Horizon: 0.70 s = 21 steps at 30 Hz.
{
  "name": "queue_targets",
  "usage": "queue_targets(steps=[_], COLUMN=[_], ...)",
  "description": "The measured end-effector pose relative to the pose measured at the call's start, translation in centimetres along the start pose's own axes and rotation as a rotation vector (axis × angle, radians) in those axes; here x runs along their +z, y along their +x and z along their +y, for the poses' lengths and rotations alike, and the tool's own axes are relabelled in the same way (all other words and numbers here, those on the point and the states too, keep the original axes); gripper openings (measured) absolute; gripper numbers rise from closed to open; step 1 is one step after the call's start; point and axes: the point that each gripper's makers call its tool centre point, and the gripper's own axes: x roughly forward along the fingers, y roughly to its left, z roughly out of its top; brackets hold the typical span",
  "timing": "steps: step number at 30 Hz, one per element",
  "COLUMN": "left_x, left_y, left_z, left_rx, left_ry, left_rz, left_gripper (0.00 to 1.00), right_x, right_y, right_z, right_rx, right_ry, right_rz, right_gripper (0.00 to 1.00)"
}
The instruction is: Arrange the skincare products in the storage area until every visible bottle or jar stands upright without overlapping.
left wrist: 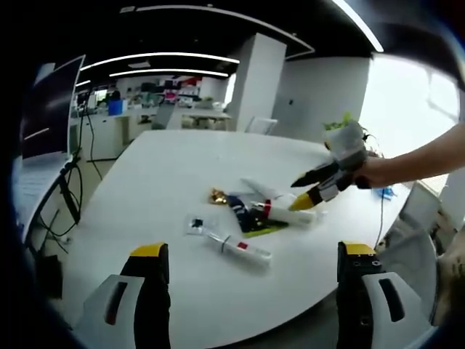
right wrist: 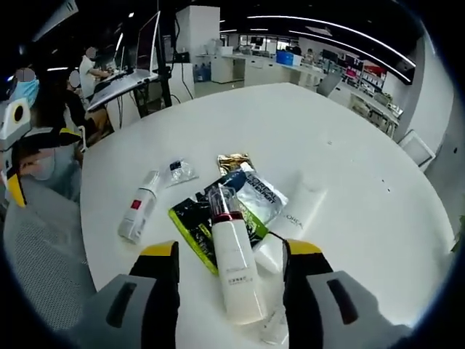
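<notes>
- Centrally on the white round table [right wrist: 349, 138]: a loose heap of skincare products, all lying flat, none upright.
- Landmark for the rest: the white pump bottle [right wrist: 234, 262] with the dark red collar and clear cap, lying on its side in the right gripper view.
- Right gripper [right wrist: 231, 260]: jaws spread apart, one on each side of the white pump bottle, pads near its flanks; whether touching, cannot tell.
- Under the white pump bottle's neck: green-and-black sachet [right wrist: 190, 225], with a dark blue packet [right wrist: 231, 179] and a silver-white pouch [right wrist: 260, 198] overlapping just beyond the cap.
- Beyond those, further from the bottle: small gold packet [right wrist: 234, 163].
- Just beside the bottle, on the side of the right jaw: white tube [right wrist: 298, 214], lying flat, its cap end close to that jaw.
- Well apart from the bottle, on the other side: slim clear-and-white bottle [right wrist: 138, 211] with a red label, on its side, and a small clear sample packet [right wrist: 179, 171] near its far end.
- Left gripper [left wrist: 251, 273]: jaws wide open, nothing between them, held back near the table edge, apart from the heap.
- Seen from the left gripper view: right gripper over the heap, a hand [left wrist: 378, 171] behind it; slim bottle lying nearest the left jaws.
- Away behind the table: desks, monitors, seated people.
</notes>
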Motion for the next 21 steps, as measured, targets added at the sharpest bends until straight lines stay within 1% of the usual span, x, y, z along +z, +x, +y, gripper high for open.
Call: queue_targets(steps=[3,6,10,15,18,20,21], left_x=[-0.1,-0.1,-0.1,0.0,0.1,0.3,0.4], left_y=[0.0,0.0,0.0,0.0,-0.1,-0.2,-0.3], left_z=[0.0,0.1,0.2,0.3,0.5,0.8,0.8], left_rx=[0.0,0.001,0.003,0.008,0.017,0.026,0.029], left_ry=[0.001,-0.002,-0.011,-0.023,-0.033,-0.04,-0.045], left_rz=[0.004,0.006,0.005,0.002,-0.01,-0.023,-0.029], left_gripper=[0.95,0.95,0.94,0.94,0.94,0.94,0.94], right_x=[0.3,0.3,0.1,-0.2,-0.7,-1.2,-1.3], right_y=[0.6,1.3,2.2,3.4,4.2,4.6,4.7], right_z=[0.2,0.3,0.2,0.4,0.0,-0.2,-0.2], right_rx=[0.012,0.015,0.02,0.039,0.038,0.035,0.037], right_ry=[-0.023,-0.042,-0.036,-0.05,-0.044,-0.047,-0.054], right_rz=[0.006,0.019,0.035,0.069,0.09,0.121,0.129], right_gripper=[0.55,0.52,0.47,0.42,0.36,0.31,0.3])
